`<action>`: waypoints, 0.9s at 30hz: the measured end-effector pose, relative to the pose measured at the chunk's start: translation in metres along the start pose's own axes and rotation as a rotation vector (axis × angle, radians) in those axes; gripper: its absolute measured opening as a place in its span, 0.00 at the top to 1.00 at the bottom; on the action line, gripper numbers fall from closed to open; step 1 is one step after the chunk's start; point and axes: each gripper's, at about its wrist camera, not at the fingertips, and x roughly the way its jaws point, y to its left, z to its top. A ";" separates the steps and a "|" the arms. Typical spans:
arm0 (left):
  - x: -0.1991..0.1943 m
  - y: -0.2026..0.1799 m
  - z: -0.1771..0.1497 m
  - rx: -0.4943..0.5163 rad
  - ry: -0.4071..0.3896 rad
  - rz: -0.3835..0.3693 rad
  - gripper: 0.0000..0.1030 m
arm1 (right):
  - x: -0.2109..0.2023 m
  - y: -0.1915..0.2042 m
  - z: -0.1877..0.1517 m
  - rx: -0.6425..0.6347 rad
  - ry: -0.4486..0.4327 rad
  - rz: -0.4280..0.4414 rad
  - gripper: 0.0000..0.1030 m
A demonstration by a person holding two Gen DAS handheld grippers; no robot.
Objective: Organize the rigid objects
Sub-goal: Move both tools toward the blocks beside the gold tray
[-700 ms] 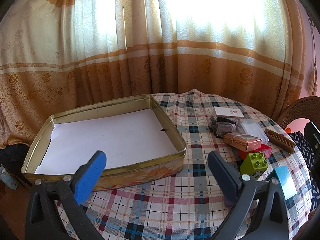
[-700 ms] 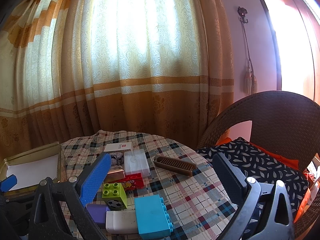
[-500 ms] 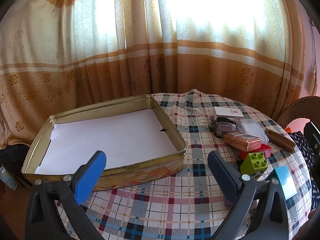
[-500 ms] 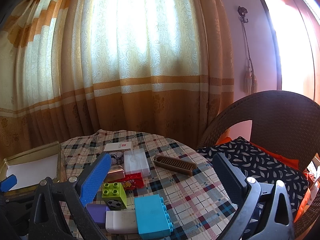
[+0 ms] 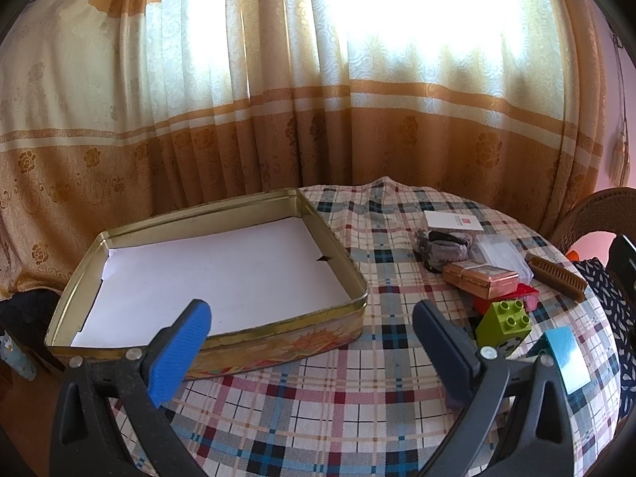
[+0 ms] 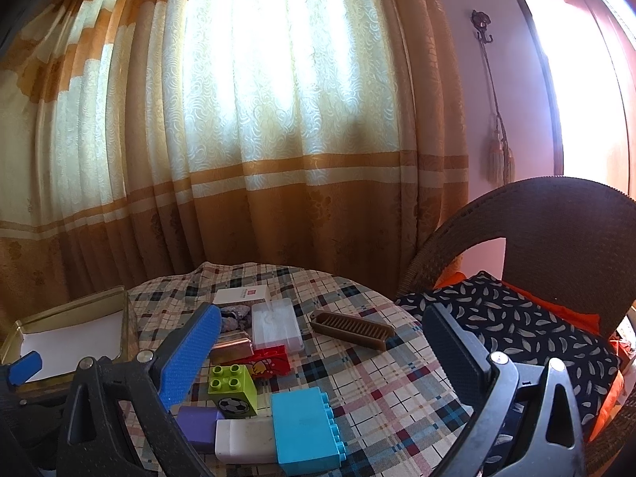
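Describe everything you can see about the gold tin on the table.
The gold tin is a shallow, rounded-corner rectangular metal box, lid off, lying flat on the plaid tablecloth at its left side. Its worn outer wall carries a faded orange pattern. A white paper sheet lines the bottom; nothing else is inside. Neither gripper touches it.

No legible text. The white box (image 5: 451, 223) carries a small red square logo, too small to read. The green brick (image 6: 232, 388) bears a football picture, no lettering.
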 end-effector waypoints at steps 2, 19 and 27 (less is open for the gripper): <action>0.000 0.000 0.000 0.001 0.000 -0.001 0.00 | 0.000 -0.001 0.000 -0.014 0.022 0.011 0.00; -0.002 0.001 -0.009 0.008 0.099 -0.063 0.00 | -0.008 -0.042 -0.023 -0.109 0.248 0.113 0.12; -0.003 -0.009 -0.024 0.036 0.183 -0.104 0.01 | 0.002 -0.041 -0.035 -0.096 0.359 0.189 0.23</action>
